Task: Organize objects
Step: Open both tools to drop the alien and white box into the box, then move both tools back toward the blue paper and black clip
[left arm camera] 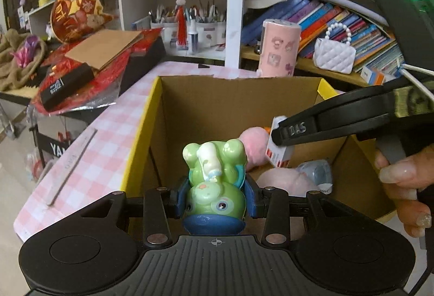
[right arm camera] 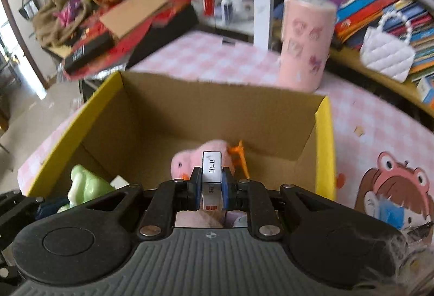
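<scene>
Pink checked table [right arm camera: 206,57] carries an open cardboard box [left arm camera: 238,95] with yellow outer walls, sitting mid-table; a pink cylinder container [right arm camera: 306,44] stands upright just behind the box's far wall, outside it. Inside the box, on the floor: a pink plush toy [right arm camera: 190,160] with orange bits, and what looks like a second pinkish soft item plus a crumpled clear wrapper [left arm camera: 314,174], hard to tell exactly. Left gripper [left arm camera: 214,199] is clenched on a green frog figurine [left arm camera: 214,174], blue pads pressing both sides of it, toy held above the box's near-left part, not yet resting on anything. Right gripper [right arm camera: 211,187] is clamped tight on a small white staple box [right arm camera: 212,168], narrow side up, held over the plush near the box middle. A person's hand [left arm camera: 404,182] grips the right tool's handle. Step in hand, I'd judge: carry-in done for both items, drop-off pending. Next move likely calls for lowering each item to a bare patch of box floor, clear of the plush, then letting the jaws go; frog is top-heavy, may tip on release.
</scene>
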`<state>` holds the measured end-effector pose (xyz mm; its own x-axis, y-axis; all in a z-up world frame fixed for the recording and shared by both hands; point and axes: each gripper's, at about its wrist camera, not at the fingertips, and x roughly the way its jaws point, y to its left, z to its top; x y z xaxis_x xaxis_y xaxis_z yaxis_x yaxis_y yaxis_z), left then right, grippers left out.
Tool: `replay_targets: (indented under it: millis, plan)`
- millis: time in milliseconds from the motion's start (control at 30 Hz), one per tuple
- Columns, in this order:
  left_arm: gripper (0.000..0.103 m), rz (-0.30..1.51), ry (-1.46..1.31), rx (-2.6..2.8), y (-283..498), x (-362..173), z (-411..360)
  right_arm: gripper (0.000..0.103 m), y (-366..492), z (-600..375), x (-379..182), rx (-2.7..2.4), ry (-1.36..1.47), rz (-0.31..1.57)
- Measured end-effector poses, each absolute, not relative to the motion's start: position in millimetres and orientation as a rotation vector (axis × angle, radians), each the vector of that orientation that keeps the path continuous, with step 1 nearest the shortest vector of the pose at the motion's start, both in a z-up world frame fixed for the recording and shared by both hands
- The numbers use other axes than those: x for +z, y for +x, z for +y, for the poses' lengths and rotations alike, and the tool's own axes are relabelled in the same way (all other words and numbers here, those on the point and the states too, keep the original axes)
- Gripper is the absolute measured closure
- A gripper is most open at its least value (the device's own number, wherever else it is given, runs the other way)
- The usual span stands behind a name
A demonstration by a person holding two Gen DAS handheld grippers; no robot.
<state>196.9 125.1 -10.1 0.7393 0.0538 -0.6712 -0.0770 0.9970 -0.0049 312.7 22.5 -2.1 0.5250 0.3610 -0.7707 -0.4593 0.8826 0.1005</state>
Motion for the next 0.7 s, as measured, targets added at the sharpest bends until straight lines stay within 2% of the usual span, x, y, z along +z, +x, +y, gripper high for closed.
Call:
replay_targets:
  millis: [133,200,233,267,300,533,700]
  plan:
    - [0.059,0.755,-0.03,0.062,201.4,-13.7,124.2,0.088,314.8,25.2,-10.2,0.489,-0.125,0.914]
    - [0.058,0.753,-0.033,0.054,200.8,-13.0,124.4,0.083,311.6,21.6,-5.7,0.485,-0.104,0.884]
    - [0.057,0.744,-0.034,0.052,198.6,-10.9,124.7,0.076,309.9,19.6,-1.1,0.485,-0.09,0.866]
    - [0.051,0.727,-0.034,0.054,196.6,-7.7,124.7,0.075,307.0,16.4,4.2,0.483,-0.073,0.843]
    - [0.045,0.701,-0.033,0.058,192.6,-2.7,124.9,0.075,302.7,13.0,11.5,0.483,-0.056,0.817]
    - [0.032,0.542,-0.051,0.068,153.4,37.9,128.3,0.075,251.5,-9.2,56.0,0.441,-0.001,0.64]
    - [0.021,0.5,-0.067,0.093,121.1,51.6,132.9,0.074,201.0,-23.5,73.3,0.407,0.017,0.56]
